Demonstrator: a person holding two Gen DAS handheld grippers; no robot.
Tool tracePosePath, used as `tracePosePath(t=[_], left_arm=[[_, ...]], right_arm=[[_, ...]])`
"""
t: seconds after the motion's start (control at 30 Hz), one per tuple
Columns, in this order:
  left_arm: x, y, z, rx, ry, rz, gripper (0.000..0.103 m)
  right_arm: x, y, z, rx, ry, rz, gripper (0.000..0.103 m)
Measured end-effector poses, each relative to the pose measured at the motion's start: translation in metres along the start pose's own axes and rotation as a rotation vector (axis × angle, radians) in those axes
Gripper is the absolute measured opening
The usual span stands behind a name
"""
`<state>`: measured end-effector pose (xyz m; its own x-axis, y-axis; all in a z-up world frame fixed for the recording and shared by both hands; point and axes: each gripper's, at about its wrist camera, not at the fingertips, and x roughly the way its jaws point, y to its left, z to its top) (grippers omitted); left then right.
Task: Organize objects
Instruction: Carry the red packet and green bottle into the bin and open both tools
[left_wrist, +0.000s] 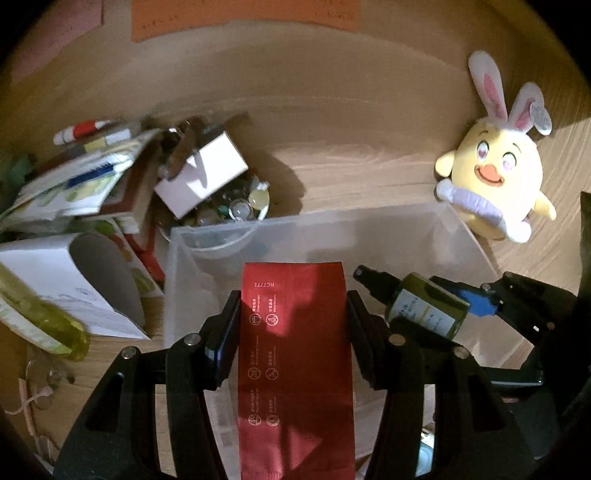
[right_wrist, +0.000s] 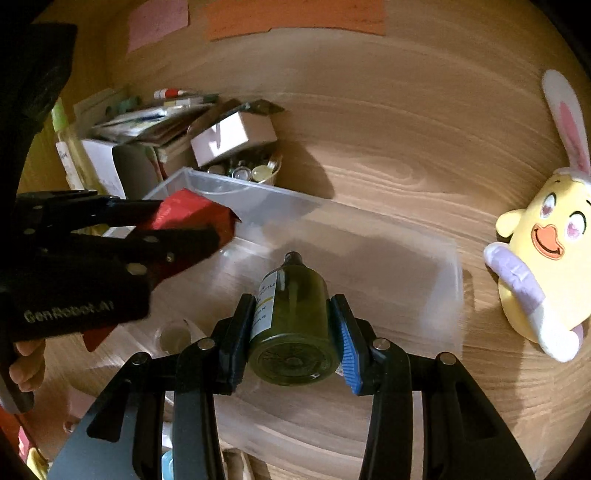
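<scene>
L gripper (left_wrist: 291, 325) clamps the red pouch (left_wrist: 293, 354); R gripper (right_wrist: 291, 325) clamps the green spray bottle (right_wrist: 291, 325). Both hang over the clear bin (right_wrist: 424, 258). Best lower each inside w/o bumping, then let go.

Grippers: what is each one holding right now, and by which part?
Left gripper clamps the red packet across its side edges, mid-length. Right gripper clamps the green spray bottle by its body near the base.
</scene>
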<state>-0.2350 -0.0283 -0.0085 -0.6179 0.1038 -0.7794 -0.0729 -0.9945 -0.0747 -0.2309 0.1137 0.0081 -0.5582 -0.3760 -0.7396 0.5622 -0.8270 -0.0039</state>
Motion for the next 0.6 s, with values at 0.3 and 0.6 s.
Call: tracePosePath(t=[0.3, 0.6], left_arm=[[-0.005, 0.001, -0.001, 0.003, 0.006, -0.016, 0.06], [-0.046, 0.011, -0.017, -0.012, -0.078, -0.012, 0.078]], right_arm=[[0.01, 0.001, 0.0, 0.003, 0.043, -0.019, 0.038], [-0.011, 0.005, -0.002, -0.036, 0.008, -0.092, 0.066]])
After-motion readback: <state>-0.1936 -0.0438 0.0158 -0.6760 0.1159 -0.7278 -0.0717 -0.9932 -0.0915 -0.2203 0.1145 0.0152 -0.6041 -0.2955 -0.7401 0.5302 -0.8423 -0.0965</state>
